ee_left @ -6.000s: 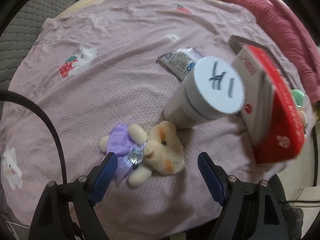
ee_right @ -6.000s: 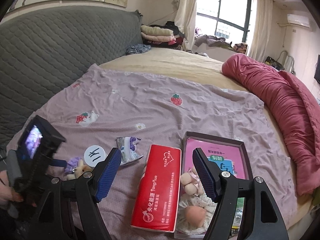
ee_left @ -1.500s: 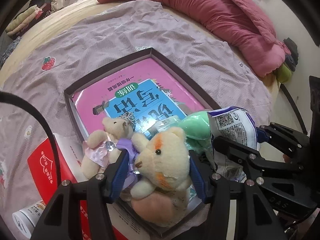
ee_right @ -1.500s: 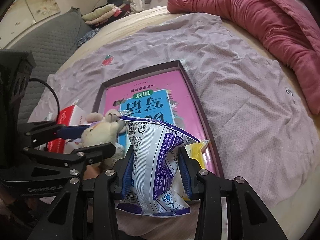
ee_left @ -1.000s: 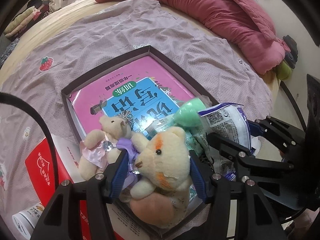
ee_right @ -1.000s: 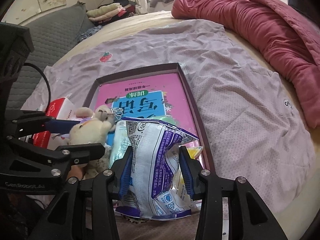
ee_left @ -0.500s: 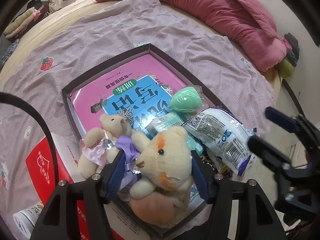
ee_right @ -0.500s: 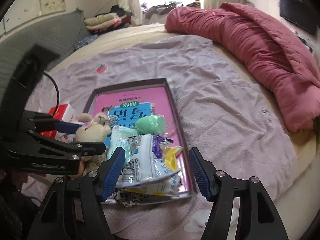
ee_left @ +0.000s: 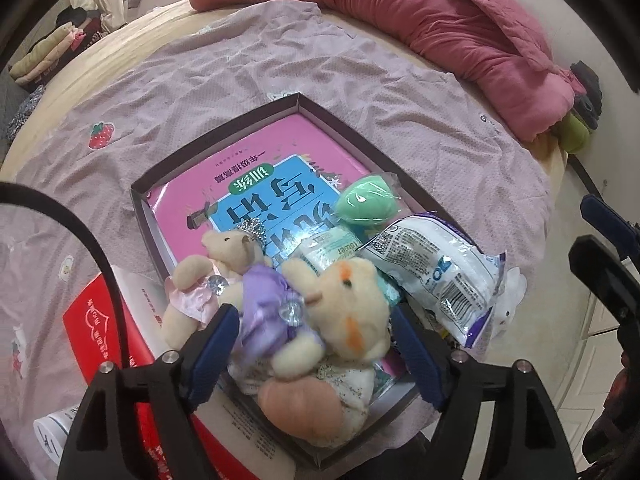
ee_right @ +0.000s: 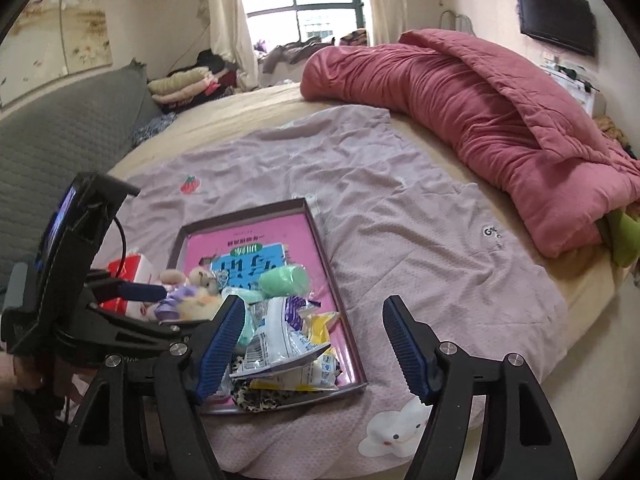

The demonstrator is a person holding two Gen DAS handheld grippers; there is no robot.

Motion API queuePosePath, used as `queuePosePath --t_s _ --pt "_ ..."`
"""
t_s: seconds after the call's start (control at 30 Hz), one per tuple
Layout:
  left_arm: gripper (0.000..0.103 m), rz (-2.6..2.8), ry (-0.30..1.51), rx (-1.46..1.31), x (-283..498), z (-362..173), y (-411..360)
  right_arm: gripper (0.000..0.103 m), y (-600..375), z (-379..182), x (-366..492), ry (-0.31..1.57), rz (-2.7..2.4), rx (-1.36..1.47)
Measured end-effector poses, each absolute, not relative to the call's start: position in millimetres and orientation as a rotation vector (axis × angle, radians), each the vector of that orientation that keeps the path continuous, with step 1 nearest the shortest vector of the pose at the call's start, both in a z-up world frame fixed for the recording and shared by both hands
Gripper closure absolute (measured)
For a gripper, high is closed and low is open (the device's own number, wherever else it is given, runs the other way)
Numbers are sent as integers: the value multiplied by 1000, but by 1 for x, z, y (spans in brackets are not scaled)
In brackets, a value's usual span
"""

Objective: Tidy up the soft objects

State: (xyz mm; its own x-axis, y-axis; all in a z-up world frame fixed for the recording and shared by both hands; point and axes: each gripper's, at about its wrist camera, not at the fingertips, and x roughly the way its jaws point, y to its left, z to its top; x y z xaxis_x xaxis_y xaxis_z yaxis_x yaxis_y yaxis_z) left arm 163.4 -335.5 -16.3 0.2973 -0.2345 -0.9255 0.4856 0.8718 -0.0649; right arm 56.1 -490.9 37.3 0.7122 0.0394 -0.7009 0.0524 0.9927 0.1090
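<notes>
A dark shallow box (ee_left: 224, 136) (ee_right: 326, 264) with a pink book inside lies on the lilac sheet. A cream bear in a purple dress (ee_left: 344, 308) lies in the box's near end between the fingers of my left gripper (ee_left: 316, 340), which stands open around it. Beside it lie a second bear in pink (ee_left: 208, 268), a green soft ball (ee_left: 368, 200), a peach ball (ee_left: 300, 404) and a white and purple packet (ee_left: 436, 272) (ee_right: 280, 344). My right gripper (ee_right: 312, 344) is open and empty, above the box's near right corner.
A red tissue box (ee_left: 108, 332) lies left of the box, with a white tube (ee_left: 56, 436) beyond it. A rolled red quilt (ee_right: 480, 120) lies along the right of the bed. The bed's edge (ee_right: 580, 320) is close at right.
My right gripper has let go of the packet into the box, opened and pulled back. My left gripper has opened and the purple bear now rests in the box.
</notes>
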Motion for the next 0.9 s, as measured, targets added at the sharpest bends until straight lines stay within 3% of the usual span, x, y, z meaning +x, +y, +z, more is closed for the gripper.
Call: queuePosePath --t_s 0.9 --pt "21 -365 979 149 123 73 -242 28 -432 101 30 617 -71 172"
